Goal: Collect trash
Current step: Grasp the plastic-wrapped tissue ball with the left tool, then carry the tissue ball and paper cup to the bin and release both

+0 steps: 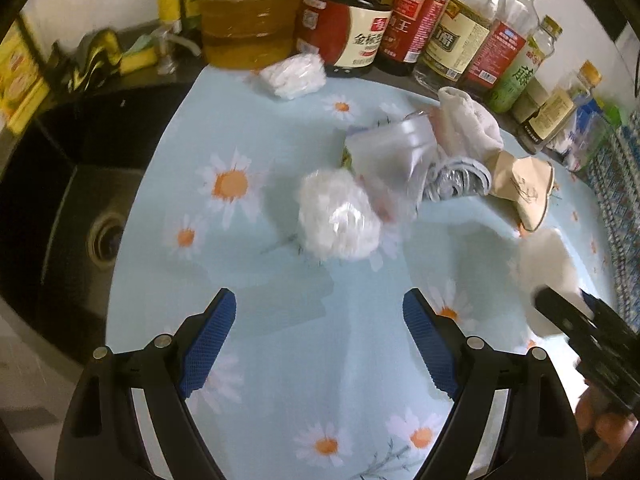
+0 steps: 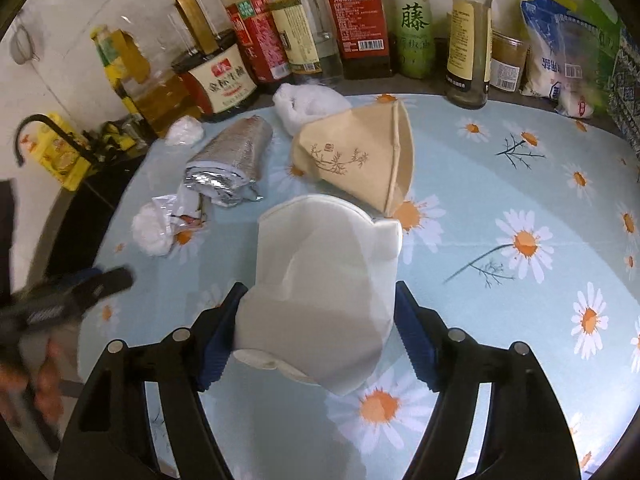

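In the right wrist view my right gripper [image 2: 320,292] is shut on a squashed white paper cup [image 2: 320,264], held just above the daisy tablecloth [image 2: 500,168]. Behind it lie a flattened brown paper cup [image 2: 360,160], a crumpled foil packet [image 2: 232,160] and a white plastic wad [image 2: 152,232]. In the left wrist view my left gripper [image 1: 320,300] is open and has nothing between its fingers. It hangs over the cloth just short of that white wad [image 1: 340,216]. A clear plastic bag [image 1: 392,156], the foil packet [image 1: 460,180] and the brown cup [image 1: 524,188] lie beyond.
Oil and sauce bottles [image 1: 352,32] line the back edge, with a small white wad [image 1: 294,74] in front of them. A dark sink [image 1: 80,220] drops off at the left of the cloth. A white rag [image 1: 468,120] and a salt bag [image 2: 560,60] lie at the back right.
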Available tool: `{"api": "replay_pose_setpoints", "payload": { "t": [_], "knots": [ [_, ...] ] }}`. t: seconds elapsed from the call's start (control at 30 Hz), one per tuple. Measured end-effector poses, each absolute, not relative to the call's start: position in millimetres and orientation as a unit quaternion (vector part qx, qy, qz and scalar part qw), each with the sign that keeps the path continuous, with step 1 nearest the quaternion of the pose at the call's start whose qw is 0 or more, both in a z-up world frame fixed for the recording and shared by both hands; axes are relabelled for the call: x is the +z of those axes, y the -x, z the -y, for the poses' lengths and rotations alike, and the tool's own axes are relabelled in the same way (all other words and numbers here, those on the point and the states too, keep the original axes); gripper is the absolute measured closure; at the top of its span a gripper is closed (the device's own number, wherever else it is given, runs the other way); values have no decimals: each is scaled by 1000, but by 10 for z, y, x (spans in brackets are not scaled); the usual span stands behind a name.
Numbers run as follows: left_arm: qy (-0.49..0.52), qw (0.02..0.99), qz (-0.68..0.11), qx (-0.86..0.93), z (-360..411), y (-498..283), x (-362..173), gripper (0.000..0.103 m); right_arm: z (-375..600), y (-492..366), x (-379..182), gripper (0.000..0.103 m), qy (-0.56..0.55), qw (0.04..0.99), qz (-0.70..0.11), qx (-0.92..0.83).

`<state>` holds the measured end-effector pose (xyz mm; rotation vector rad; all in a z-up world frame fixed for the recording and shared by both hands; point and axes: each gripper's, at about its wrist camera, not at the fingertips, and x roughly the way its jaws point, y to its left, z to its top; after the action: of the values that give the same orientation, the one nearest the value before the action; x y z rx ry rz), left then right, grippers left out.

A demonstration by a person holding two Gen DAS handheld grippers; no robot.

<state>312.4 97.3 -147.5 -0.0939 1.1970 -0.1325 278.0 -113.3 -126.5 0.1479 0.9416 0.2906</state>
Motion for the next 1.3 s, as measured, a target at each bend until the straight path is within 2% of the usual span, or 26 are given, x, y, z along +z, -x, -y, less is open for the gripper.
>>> {"api": "replay_pose_setpoints", "payload": {
  "t": [0.4,0.5,0.53,0.6,0.7,1.3],
  "knots": [
    [-55,812,-572,-101,-728,-3563,-1630,23,1453,-2519,-1196,31,-81,876,-434,193],
    [-57,817,-565,-102,-743,-3619,-1637,41,1478,-2491,-1210,31,-75,876,-433,198],
    [-53,818,-564,-102,-751,-3626,-1643,42,1487,-2492,-1222,31,-75,876,-434,197],
    [-56,818,-563,-106,-742,-3637,-1655,51,1509,-2504,-1246,31,-76,875,-437,193],
    [-61,820,-558,-108,-732,-3611,-1656,55,1533,-2515,-1267,31,-80,872,-442,194],
    [-14,839,-539,-72,-1015,-2936,-1410,56,1286,-2383,-1183,31,-58,868,-430,244]
  ]
}}
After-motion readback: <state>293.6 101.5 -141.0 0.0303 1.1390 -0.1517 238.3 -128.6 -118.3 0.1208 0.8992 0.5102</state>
